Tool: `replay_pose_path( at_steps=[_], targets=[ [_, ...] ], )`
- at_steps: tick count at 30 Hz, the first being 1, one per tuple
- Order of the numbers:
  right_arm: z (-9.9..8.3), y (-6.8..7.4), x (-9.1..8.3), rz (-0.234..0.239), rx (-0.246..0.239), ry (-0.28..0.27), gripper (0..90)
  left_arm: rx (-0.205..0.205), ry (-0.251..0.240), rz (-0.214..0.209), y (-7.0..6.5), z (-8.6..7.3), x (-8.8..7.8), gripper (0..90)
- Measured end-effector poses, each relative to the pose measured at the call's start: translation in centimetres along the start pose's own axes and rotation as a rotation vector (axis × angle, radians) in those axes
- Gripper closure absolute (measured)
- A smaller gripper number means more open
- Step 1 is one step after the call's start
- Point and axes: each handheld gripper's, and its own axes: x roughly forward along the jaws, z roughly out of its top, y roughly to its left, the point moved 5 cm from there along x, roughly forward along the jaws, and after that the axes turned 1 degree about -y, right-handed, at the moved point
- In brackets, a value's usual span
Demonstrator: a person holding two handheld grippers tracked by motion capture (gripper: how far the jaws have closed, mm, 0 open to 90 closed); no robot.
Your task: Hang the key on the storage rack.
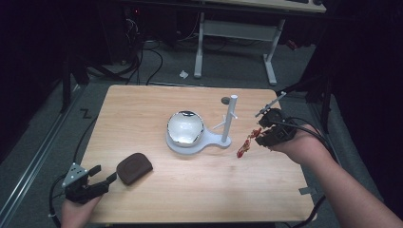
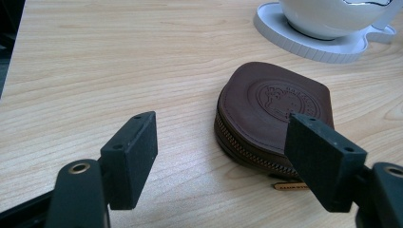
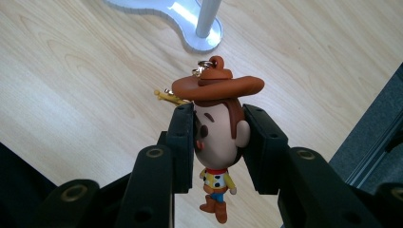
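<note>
Jaws of the right gripper (image 3: 216, 142) are clamped on the head of a small cowboy figurine keychain (image 3: 218, 137), its metal ring uppermost by the hat and its boots dangling. In the high view it hangs above the right side of the wooden table (image 1: 157, 102), apart from the white stand (image 1: 228, 124) with its upright post and side pegs. Jaws of the left gripper (image 2: 228, 156) stand apart and empty, near a zipped brown leather pouch (image 2: 275, 114) at the near left. Pickup looks done; hanging the charm on a peg is probably what remains. A shiny bowl (image 1: 185, 126) sits on the stand's base.
</note>
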Motion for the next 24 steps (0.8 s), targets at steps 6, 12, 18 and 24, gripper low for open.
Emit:
replay_pose_path(
  at_steps=[6, 12, 18, 24],
  targets=[
    [1.0, -0.1, -0.1, 0.001, -0.002, -0.006, 66.8, -0.006, 0.002, -0.008, 0.1, -0.1, 0.1, 27.0],
    [1.8, -0.5, -0.6, 0.021, 0.010, -0.016, 66.7, -0.015, 0.002, -0.013, 0.1, -0.1, 0.1, 27.0],
    [2.8, -0.9, -1.5, 0.018, 0.016, -0.032, 66.8, -0.018, 0.000, -0.015, 0.1, -0.1, 0.1, 26.9],
    [3.9, -0.8, -1.9, 0.009, 0.006, -0.039, 66.8, -0.019, -0.003, -0.016, 0.2, -0.1, 0.1, 26.9]
  ],
)
